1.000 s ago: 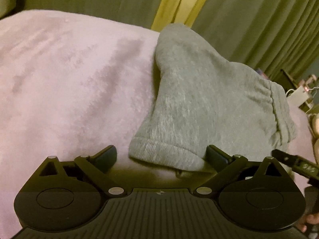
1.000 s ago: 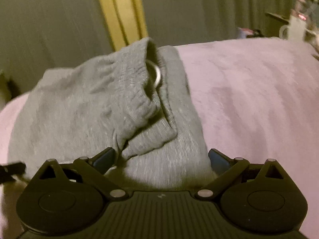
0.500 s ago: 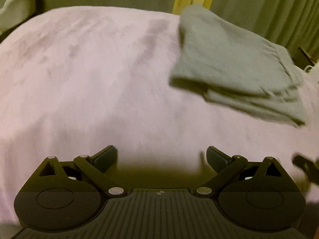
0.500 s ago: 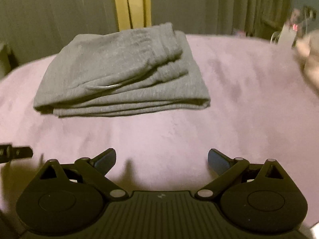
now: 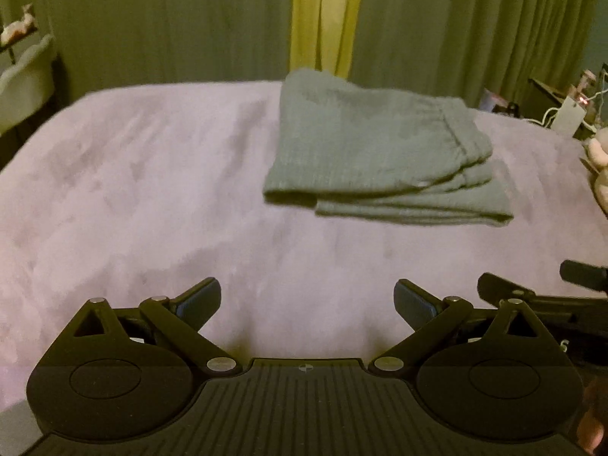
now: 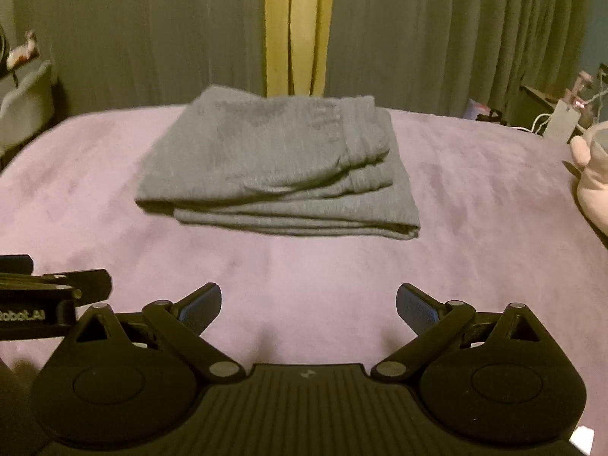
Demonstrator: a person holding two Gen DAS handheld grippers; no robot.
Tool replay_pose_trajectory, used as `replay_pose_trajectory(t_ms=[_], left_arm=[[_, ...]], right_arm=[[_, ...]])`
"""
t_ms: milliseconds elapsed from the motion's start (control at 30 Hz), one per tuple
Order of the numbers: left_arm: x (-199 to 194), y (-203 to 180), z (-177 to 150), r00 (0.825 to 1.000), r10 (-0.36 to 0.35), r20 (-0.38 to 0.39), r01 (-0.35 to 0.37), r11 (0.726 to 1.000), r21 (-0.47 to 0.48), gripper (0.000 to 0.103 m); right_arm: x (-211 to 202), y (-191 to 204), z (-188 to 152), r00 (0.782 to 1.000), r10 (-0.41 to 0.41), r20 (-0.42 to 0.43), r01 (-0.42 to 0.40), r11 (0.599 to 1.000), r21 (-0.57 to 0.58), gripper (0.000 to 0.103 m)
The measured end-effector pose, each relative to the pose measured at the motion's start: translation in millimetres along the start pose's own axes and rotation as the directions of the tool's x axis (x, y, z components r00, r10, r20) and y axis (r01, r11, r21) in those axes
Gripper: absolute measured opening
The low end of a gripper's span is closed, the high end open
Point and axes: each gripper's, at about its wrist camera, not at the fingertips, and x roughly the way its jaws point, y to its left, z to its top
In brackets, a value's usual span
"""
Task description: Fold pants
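Observation:
The grey pants (image 5: pixel 376 155) lie folded into a flat stack of layers on the pink blanket (image 5: pixel 152 190), with the elastic waistband on the right side. In the right wrist view the same pants (image 6: pixel 277 167) sit at mid-distance. My left gripper (image 5: pixel 307 304) hovers open over bare blanket, well short of the stack. My right gripper (image 6: pixel 308 306) is open too, with nothing between its fingers. Each gripper shows at the edge of the other's view: the right one (image 5: pixel 539 296) and the left one (image 6: pixel 53 288).
Dark curtains with a yellow strip (image 6: pixel 296 30) hang behind the bed. A pale plush toy (image 6: pixel 592 174) lies at the right edge of the blanket. A cluttered side table with cables (image 5: pixel 570 110) stands at far right, and a light chair (image 5: pixel 22 87) at far left.
Both grippers have drawn back from the pants, which were right at the fingers a second ago. The folded stack now lies untouched farther off.

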Motion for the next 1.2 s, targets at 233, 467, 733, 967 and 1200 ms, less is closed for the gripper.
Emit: replay_pose_trajectory(t_ms=[233,467,733,967,1200], left_arm=[[-28,-13,24,0.996,0.004,0.085,-0.010,0.998,0.065,0.102],[-24,-27,32,0.997,0.003,0.081,-0.013,0.993,0.120,0.102],[-13,-20,40,0.999,0.007,0.044,-0.010,0.998,0.070,0.102],[-5,-14,44,0.999,0.030,0.039,-0.032,0.998,0.058,0.102],[7,-21,43,0.999,0.047,0.017,-0.049,0.996,0.081,0.102]], right_arm=[[-21,-5,23,0.999,-0.007,0.044,0.005,0.999,0.047,0.099],[-9,-11,36,0.997,-0.052,0.054,0.048,0.997,0.063,0.099],[-4,-5,36,0.996,-0.047,0.077,0.041,0.997,0.070,0.099],[6,2,35,0.991,-0.098,0.095,0.098,0.995,-0.004,0.099],[14,-13,35,0.992,-0.094,0.079,0.091,0.995,0.047,0.099]])
